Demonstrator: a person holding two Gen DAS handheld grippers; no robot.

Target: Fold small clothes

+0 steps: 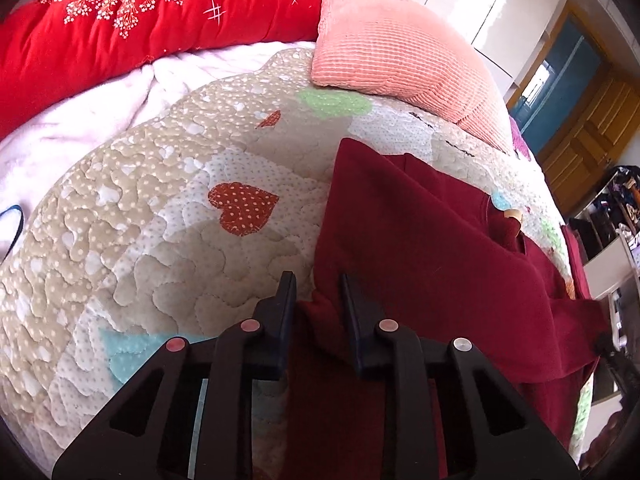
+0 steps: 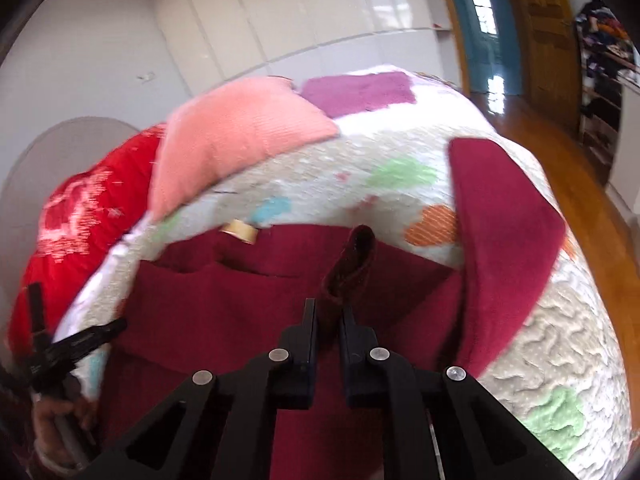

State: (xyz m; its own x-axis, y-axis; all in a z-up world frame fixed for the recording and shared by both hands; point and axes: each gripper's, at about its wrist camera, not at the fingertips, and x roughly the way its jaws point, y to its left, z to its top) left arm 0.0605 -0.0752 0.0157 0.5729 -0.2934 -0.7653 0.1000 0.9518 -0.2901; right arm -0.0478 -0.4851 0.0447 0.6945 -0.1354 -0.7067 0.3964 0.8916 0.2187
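A dark red garment lies spread on the quilted bedspread, a tan neck label showing at its collar. My left gripper is shut on a bunched bit of the garment's edge. In the right wrist view the garment fills the lower middle, with one sleeve reaching away at the right. My right gripper is shut on a pinched ridge of the cloth that stands up between its fingers. The left gripper also shows at the far left, held by a hand.
A pink ribbed pillow and a red flowered quilt lie at the head of the bed, with a white blanket beside them. A purple cloth lies behind the pillow. The bed's edge drops to wooden floor; shelves stand beyond.
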